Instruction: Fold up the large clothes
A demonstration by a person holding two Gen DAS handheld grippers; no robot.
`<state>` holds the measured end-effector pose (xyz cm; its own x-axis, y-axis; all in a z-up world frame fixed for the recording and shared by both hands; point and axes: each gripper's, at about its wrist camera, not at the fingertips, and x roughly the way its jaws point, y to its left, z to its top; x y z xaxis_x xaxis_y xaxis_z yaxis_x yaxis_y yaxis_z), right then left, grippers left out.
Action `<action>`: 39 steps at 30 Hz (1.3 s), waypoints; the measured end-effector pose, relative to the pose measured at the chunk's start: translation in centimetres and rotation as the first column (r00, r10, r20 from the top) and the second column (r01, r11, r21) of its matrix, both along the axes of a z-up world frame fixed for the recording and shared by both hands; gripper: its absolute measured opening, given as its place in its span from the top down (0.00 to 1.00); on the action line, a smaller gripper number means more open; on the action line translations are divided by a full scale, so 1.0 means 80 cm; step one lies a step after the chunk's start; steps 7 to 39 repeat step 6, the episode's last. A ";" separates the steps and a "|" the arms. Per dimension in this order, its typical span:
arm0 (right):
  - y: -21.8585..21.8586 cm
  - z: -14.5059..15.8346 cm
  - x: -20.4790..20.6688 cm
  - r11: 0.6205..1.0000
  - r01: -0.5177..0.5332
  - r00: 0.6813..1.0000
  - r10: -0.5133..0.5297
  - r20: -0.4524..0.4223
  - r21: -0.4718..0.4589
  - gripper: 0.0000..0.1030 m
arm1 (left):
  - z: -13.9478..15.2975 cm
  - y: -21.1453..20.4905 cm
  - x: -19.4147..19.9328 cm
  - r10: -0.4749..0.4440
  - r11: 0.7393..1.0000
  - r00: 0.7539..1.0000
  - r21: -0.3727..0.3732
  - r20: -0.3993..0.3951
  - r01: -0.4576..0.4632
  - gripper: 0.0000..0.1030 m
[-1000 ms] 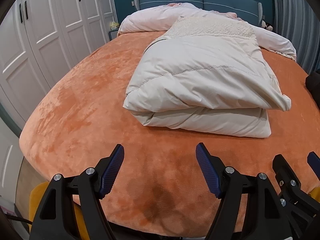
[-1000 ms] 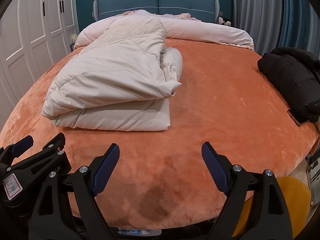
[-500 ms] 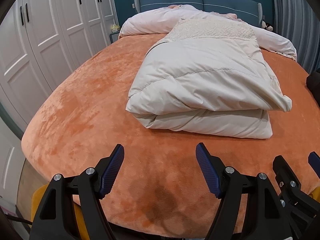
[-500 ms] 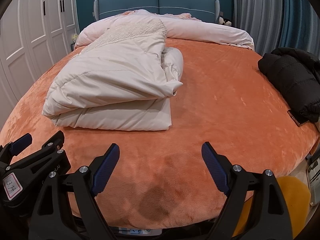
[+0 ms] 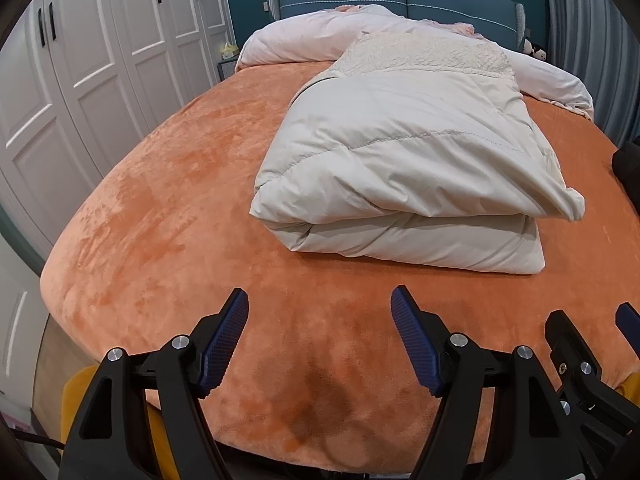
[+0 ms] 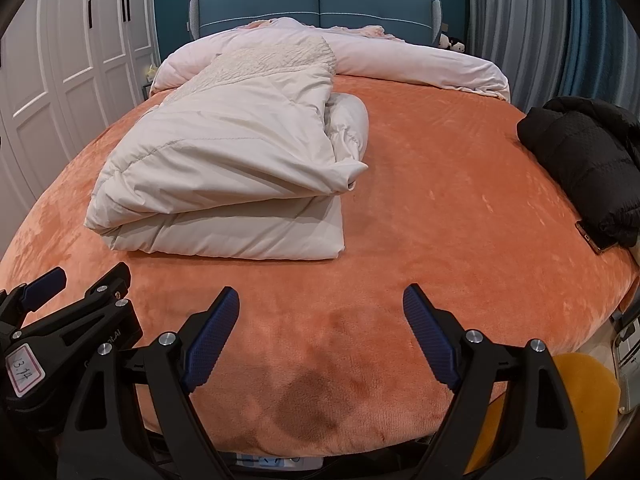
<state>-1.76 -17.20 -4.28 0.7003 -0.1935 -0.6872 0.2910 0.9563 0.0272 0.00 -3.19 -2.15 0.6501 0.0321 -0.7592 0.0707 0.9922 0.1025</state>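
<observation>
- Nearest, the left gripper (image 5: 318,338) and the right gripper (image 6: 320,336) hover side by side over the near edge of the bed (image 5: 168,208), both level and aimed toward the headboard (image 6: 316,0). The fingers (image 5: 224,344) of each are spread wide and hold nothing.
- Over the last second both views have slid only slightly; the pale padded coat (image 5: 404,176) now sits a touch farther off, so the hands seem to have drawn back a little from it.
- That coat lies a little beyond the grippers, left of centre on the orange cover, doubled over into a thick stack with its textured collar end toward the far side. It has not shifted or come undone, which suggests this fold is finished and released.
- Farther right, near the bed's right edge, a black jacket (image 6: 584,160) lies crumpled and well apart from the coat; it is probably the next piece.
- Farthest, a rolled white duvet (image 6: 420,64) lies along the headboard.
</observation>
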 end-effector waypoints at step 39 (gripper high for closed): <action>-0.002 0.000 0.000 1.000 -0.008 1.000 0.008 -0.002 -0.004 0.21 | 0.000 0.003 0.002 0.011 1.000 1.000 -0.001 -0.006 -0.011 0.32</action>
